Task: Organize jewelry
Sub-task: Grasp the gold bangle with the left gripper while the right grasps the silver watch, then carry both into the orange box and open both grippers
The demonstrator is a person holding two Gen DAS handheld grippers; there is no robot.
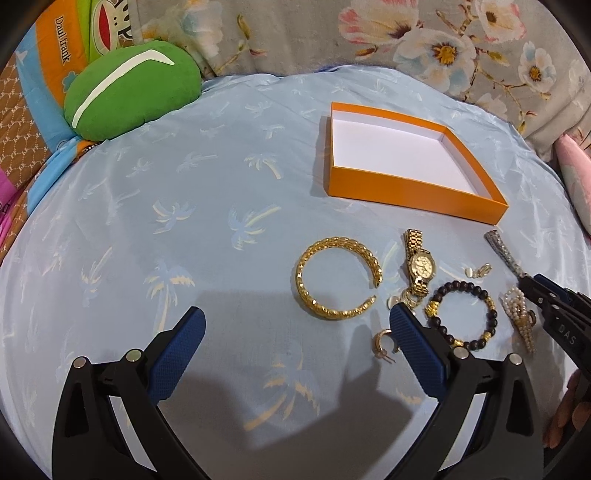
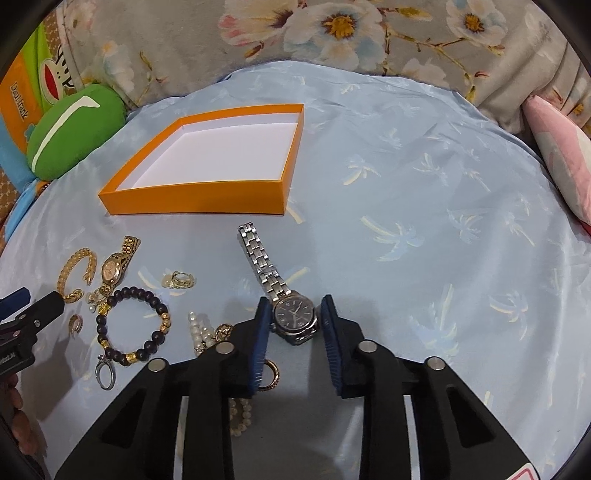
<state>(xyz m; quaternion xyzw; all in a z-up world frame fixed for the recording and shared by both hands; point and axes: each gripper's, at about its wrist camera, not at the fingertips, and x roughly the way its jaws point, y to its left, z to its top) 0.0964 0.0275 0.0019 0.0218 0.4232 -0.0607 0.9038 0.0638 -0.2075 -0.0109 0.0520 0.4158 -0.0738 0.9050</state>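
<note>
An empty orange box (image 1: 413, 190) (image 2: 192, 201) lies on the blue palm-print cloth. In the right wrist view my right gripper (image 2: 294, 317) is open, its blue pads on either side of a silver watch's (image 2: 294, 315) dark face; the steel band (image 2: 256, 254) runs up-left. In the left wrist view my left gripper (image 1: 297, 328) is open wide and empty above the cloth. A gold bangle (image 1: 338, 278), gold watch (image 1: 419, 264), dark bead bracelet (image 1: 461, 314) (image 2: 133, 325) and gold earring (image 1: 386, 341) lie near it. A pearl piece (image 1: 519, 317) is at the right.
A green cushion (image 1: 129, 88) (image 2: 70, 129) sits at the back left and a pink pillow (image 2: 561, 155) at the right. Floral fabric (image 1: 406, 33) lies behind. A silver ring (image 2: 105, 374), gold ring (image 2: 269, 374) and small earrings (image 2: 179, 278) lie on the cloth.
</note>
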